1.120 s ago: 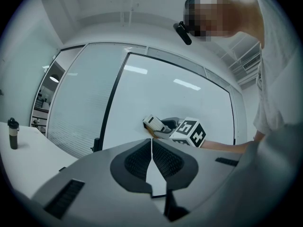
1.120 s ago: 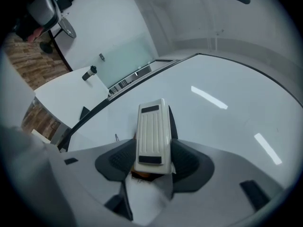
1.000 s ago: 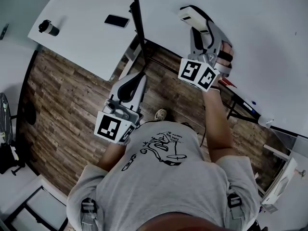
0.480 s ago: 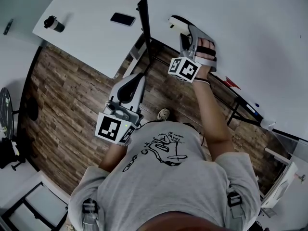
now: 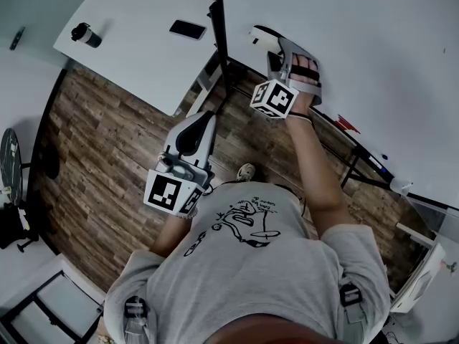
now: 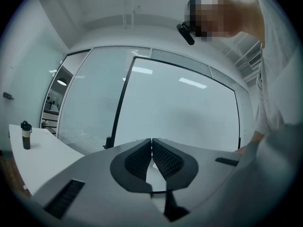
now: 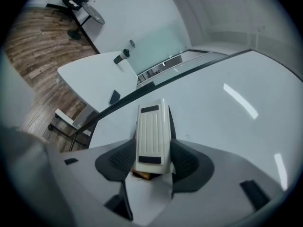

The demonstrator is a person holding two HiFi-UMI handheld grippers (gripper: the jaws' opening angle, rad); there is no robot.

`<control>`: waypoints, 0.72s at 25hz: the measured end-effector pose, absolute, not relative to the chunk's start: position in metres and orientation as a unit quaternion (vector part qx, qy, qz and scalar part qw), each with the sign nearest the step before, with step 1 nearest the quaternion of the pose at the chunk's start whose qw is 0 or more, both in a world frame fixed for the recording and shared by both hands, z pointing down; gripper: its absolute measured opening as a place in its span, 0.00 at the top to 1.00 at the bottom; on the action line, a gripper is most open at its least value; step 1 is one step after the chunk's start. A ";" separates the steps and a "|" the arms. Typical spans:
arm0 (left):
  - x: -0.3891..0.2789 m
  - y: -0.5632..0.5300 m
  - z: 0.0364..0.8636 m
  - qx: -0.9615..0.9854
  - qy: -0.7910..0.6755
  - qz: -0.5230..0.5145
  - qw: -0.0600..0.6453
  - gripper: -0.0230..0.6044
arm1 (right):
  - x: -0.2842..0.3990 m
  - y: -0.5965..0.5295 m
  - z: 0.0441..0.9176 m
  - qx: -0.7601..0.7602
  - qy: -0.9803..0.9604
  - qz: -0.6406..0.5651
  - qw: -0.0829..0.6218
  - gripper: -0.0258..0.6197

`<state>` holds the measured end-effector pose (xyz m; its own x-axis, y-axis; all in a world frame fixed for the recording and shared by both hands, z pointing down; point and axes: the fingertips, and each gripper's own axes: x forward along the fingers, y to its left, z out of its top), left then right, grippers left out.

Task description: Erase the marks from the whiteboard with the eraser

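Clamped in the right gripper (image 7: 152, 161): the eraser (image 7: 153, 135), jaws shut against its two long sides, far end aimed at the whiteboard (image 7: 227, 112). In the head view, up at 1 o'clock, close to the board's left edge; touching the surface or just off it, hard to tell. Left gripper (image 6: 151, 151) just off centre toward 10 o'clock, jaws pressed together, nothing between. No marks to be made out on the board around the eraser. Probably wiping well along or nearly finished, though part of the board lies out of view.
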<state>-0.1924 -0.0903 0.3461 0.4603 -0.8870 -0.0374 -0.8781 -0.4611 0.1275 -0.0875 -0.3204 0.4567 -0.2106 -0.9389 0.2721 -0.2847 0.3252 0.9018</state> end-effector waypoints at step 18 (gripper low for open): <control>-0.073 -0.101 0.337 0.915 -0.401 -0.032 0.027 0.92 | 0.091 -0.147 0.337 0.573 -0.809 -0.118 0.066 0.59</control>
